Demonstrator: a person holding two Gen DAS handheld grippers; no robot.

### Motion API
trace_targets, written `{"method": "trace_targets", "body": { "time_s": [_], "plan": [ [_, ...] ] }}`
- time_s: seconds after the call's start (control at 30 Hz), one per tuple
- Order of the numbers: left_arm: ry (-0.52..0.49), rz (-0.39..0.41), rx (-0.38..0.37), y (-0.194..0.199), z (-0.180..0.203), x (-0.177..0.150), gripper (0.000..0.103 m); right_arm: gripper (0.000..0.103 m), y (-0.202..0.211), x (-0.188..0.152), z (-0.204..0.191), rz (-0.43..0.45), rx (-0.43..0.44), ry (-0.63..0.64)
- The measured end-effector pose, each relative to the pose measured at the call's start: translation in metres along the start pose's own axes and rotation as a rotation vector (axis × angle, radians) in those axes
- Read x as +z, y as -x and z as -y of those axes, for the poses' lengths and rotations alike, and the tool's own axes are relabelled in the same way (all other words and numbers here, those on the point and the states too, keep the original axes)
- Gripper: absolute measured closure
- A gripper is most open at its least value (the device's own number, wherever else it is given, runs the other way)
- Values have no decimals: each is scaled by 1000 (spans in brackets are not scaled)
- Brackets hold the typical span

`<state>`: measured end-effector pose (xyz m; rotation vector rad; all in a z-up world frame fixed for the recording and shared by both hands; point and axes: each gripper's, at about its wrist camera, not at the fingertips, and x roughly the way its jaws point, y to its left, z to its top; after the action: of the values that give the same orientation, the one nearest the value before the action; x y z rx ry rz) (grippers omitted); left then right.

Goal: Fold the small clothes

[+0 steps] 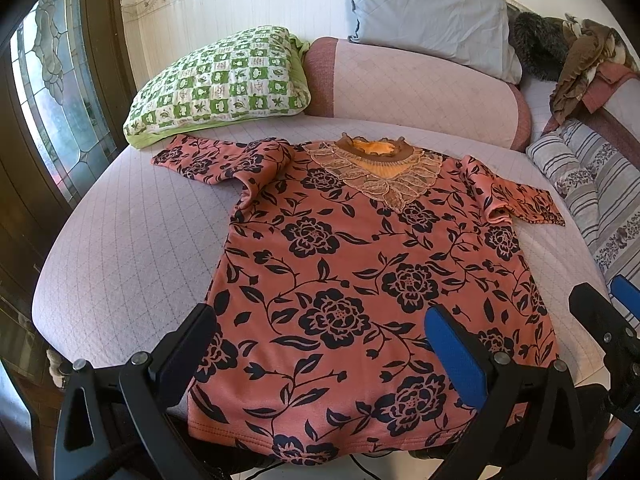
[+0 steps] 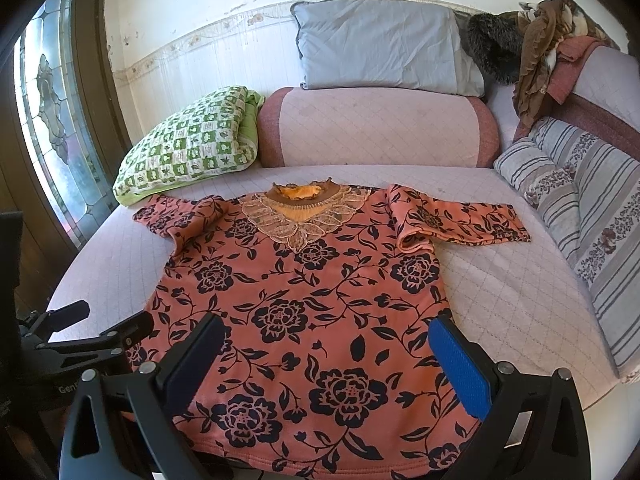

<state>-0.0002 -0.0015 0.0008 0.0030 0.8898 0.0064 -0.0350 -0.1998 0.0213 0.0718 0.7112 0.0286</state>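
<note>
A salmon-pink top with black flowers point(image 1: 352, 264) point(image 2: 304, 292) lies flat, face up, on the quilted bed, its lace collar point(image 1: 376, 168) point(image 2: 304, 212) away from me and both short sleeves spread out. My left gripper point(image 1: 320, 320) hovers open over the hem's left half, nothing between its fingers. My right gripper point(image 2: 326, 332) hangs open over the hem's right half, also with nothing in it. In the left wrist view the right gripper's fingers point(image 1: 600, 312) show at the right edge. The left gripper's fingers point(image 2: 104, 328) appear at the left of the right wrist view.
The pale quilted bed cover point(image 1: 140, 240) point(image 2: 500, 300) spreads around the top. A green checked pillow point(image 1: 224, 84) point(image 2: 188, 144) and a pink bolster point(image 2: 376, 128) lie behind it, a grey pillow point(image 2: 376, 44) on the bolster. Striped cushions point(image 2: 580, 208) and piled clothes point(image 2: 540, 40) crowd the right.
</note>
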Motion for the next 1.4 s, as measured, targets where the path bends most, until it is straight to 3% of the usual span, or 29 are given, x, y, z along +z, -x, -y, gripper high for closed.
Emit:
{"method": "trace_targets", "body": {
  "time_s": [0.43,0.7,0.83,0.9,1.03,1.1,1.2,1.23,1.3,1.4],
  "plan": [
    [0,-9,-7,-1,-1,-1,0,0,-1,0,2,-6,4,-5],
    [14,27,-30,-8,-5,-2,0,0,-6,-1,4,-12,5,-6],
    [59,-40,-81,-31,-21,-5,0,0,-18,2,23,-43,76,-63],
    [65,-67,-66,-45,-27,-6,0,0,-29,7,50,-48,146,-148],
    [102,-133,-116,-72,-33,-8,0,0,-60,24,125,-52,245,-362],
    [121,-180,-140,-88,-36,-9,0,0,-85,32,180,-44,271,-522],
    [118,-212,-130,-108,-39,-9,0,2,-144,29,285,-51,306,-871],
    [116,-215,-124,-114,-40,-7,0,3,-157,27,304,-56,307,-938],
    [109,-211,-124,-124,-42,-3,0,18,-198,21,355,-85,262,-1083],
    [104,-200,-126,-137,-48,5,0,25,-239,25,392,-116,229,-1167]
  ]
}}
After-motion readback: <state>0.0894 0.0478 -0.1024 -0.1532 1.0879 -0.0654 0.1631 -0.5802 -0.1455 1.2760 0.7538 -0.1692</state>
